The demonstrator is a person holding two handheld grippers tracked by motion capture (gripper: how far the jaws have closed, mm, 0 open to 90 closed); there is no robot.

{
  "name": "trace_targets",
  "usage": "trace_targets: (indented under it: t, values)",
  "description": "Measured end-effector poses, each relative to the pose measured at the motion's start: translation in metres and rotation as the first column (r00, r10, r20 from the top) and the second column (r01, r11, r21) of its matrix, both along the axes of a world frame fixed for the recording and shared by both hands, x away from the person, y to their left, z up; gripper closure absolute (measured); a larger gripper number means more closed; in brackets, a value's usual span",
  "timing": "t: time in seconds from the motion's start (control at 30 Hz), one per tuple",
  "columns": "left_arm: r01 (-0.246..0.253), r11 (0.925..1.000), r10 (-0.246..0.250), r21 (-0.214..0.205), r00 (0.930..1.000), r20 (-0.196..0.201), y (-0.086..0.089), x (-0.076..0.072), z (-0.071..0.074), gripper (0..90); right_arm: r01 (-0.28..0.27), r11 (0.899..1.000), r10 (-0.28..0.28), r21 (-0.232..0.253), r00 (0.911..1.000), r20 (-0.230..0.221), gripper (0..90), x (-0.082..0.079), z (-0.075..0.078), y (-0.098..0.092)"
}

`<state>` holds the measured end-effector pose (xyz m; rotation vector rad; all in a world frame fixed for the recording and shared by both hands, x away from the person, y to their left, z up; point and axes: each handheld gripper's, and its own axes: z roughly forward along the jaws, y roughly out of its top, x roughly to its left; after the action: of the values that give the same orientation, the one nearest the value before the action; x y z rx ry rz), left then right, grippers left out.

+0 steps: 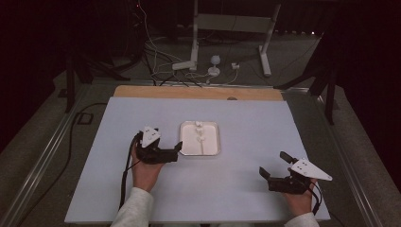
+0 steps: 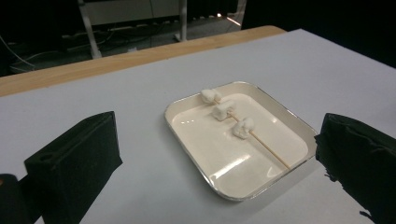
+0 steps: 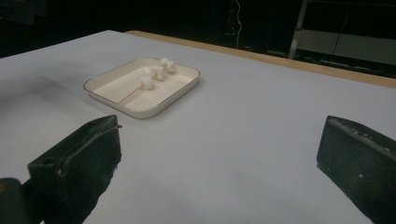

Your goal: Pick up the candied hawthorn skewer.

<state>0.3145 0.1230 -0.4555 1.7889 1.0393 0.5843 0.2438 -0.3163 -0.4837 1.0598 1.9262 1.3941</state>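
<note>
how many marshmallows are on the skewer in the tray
3, all threaded on the skewer in the tray: one at the far tip, one in the middle, one nearest the bare end.

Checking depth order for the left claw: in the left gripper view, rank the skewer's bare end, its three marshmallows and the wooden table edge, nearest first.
1. Skewer's bare end, near right of the tray.
2. Marshmallows, mid to far tray.
3. Wooden table edge, far side, beyond the tray.
</note>
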Motion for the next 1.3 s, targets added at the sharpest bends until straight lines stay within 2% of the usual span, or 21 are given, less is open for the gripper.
trace_targets:
  t: [0.23, 0.63, 0.8, 0.87, 1.1, 1.2, 1.3]
  values:
    - [0.016, 0.9995, -0.015, 0.027, 0.9997, -0.022, -0.017, 0.013, -0.007, 0.6, -0.005, 1.000, 0.005, -0.007, 1.0000, 0.000, 0.0, 0.000, -0.001, 0.002]
    - [0.035, 0.9960, -0.028, 0.082, 0.9963, -0.082, -0.050, 0.031, -0.023, 0.6, -0.006, 1.000, 0.006, -0.019, 1.0000, -0.002, 0.0, -0.001, -0.001, 0.002]
    - [0.035, 0.9933, -0.021, 0.110, 0.9919, -0.125, -0.065, 0.038, -0.032, 0.6, -0.006, 1.000, 0.007, -0.019, 1.0000, 0.002, 0.0, -0.002, -0.001, 0.002]
    - [0.041, 0.9896, -0.021, 0.138, 0.9896, -0.142, -0.071, 0.041, -0.036, 2.8, -0.003, 1.000, 0.003, -0.014, 1.0000, 0.002, 0.0, -0.002, -0.001, 0.002]
    - [0.051, 0.9860, -0.018, 0.158, 0.9792, -0.202, -0.093, 0.047, -0.048, 5.3, -0.002, 1.000, 0.002, -0.014, 1.0000, 0.001, 0.0, -0.002, -0.001, 0.001]
    - [0.046, 0.9779, 0.000, 0.204, 0.9758, -0.219, -0.103, 0.049, -0.053, 6.3, -0.003, 1.000, 0.003, -0.014, 1.0000, 0.001, 0.0, -0.002, -0.001, 0.001]
    - [0.040, 0.9679, 0.023, 0.248, 0.9686, -0.247, -0.109, 0.052, -0.057, 9.9, -0.001, 1.000, 0.001, -0.015, 1.0000, 0.001, 0.0, -0.002, -0.001, 0.000]
